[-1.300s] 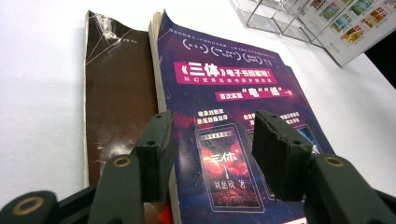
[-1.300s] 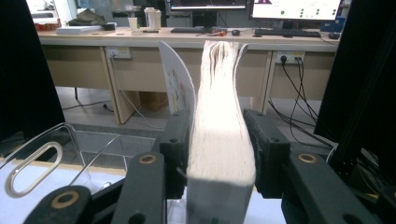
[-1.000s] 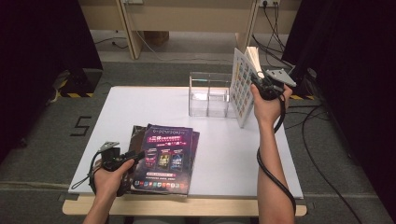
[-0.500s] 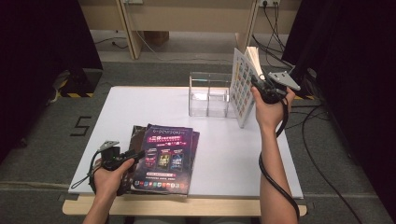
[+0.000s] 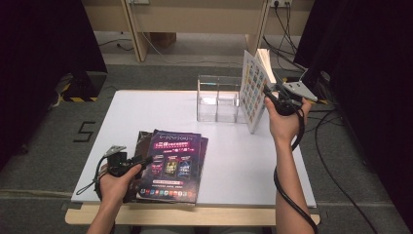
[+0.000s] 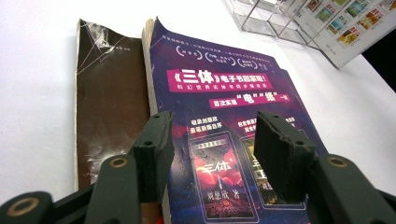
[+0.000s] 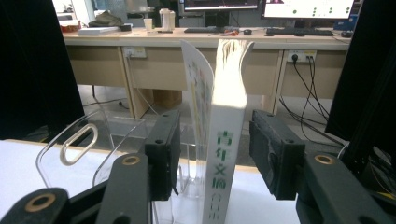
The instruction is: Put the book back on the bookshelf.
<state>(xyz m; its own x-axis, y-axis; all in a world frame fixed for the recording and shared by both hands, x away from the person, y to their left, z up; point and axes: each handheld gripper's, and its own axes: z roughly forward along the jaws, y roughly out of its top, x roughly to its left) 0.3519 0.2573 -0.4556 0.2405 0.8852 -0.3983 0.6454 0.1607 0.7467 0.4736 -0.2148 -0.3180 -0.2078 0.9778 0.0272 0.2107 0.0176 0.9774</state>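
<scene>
Since a second ago your right gripper has drifted a little toward three o'clock and its jaws have just been opening; they now stand clear on either side of the white book, which stands on end at the two o'clock part of the surface, propped against the right end of the clear rack. Your left gripper has stayed put at eight o'clock, released too, jaws spread over the purple book that tops the stack, with the brown book beneath it.

You look to be parking the white book upright by the rack. To do it well, back the right gripper straight away along the spine line, so neither pad drags the cover; the book leans and its pages fan, so a sideways brush could topple it. Check that it rests steady before you go.

From the high view you get the lean of the book and how far the stack lies from the rack. The right gripper view gives you what that one cannot: the spine with daylight on both sides, and the front cover bowing toward the rack wall. The left gripper view shows the purple cover's curled corner and the creased brown cover.
</scene>
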